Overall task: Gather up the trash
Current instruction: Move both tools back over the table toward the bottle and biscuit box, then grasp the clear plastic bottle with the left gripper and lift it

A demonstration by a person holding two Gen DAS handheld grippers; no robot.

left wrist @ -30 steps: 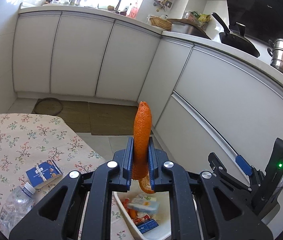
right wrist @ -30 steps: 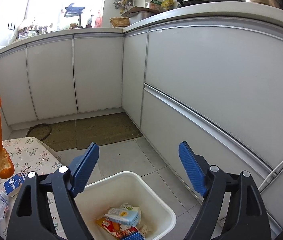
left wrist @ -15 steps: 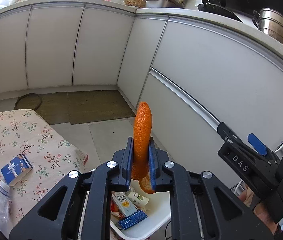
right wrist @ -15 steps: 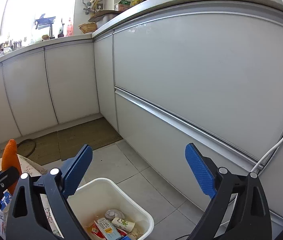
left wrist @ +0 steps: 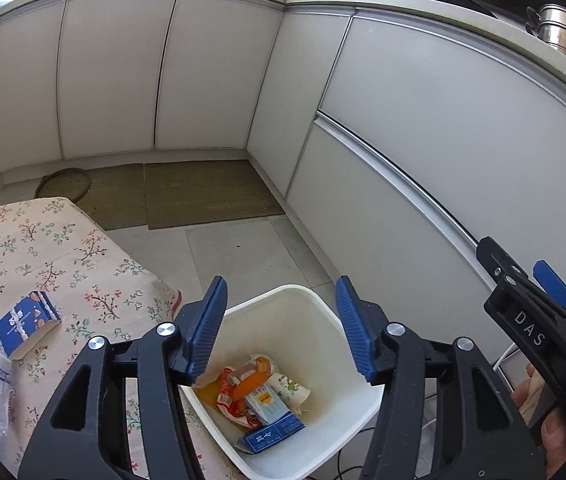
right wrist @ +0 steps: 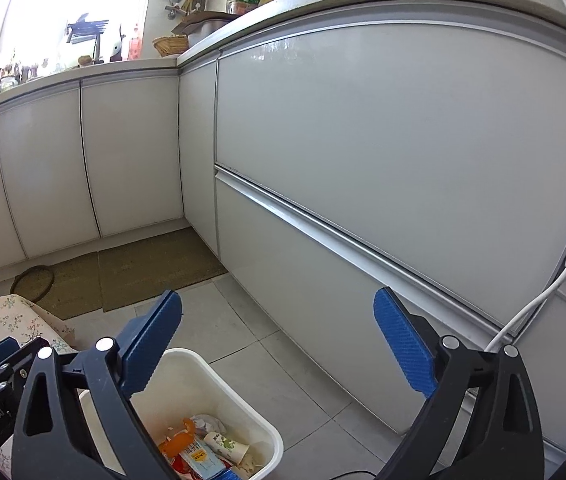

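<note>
The left hand-held gripper (left wrist: pixel 281 326) hangs over the white bin (left wrist: pixel 325 308), jaws opening and nothing between them; the orange peel (left wrist: pixel 249 386) lies inside the bin. The right hand-held gripper (right wrist: pixel 279 338) gapes empty beside it. Finish spreading before withdrawing, then go for the blue carton (left wrist: pixel 27 322) on the table (left wrist: pixel 43 248) left of the bin.

White cabinets (left wrist: pixel 211 76) run along two walls and meet in a corner under a pale worktop (right wrist: pixel 243 12). Brown mats (left wrist: pixel 203 192) lie on the grey tiled floor (right wrist: pixel 267 344). Bright daylight floods the far counter.
</note>
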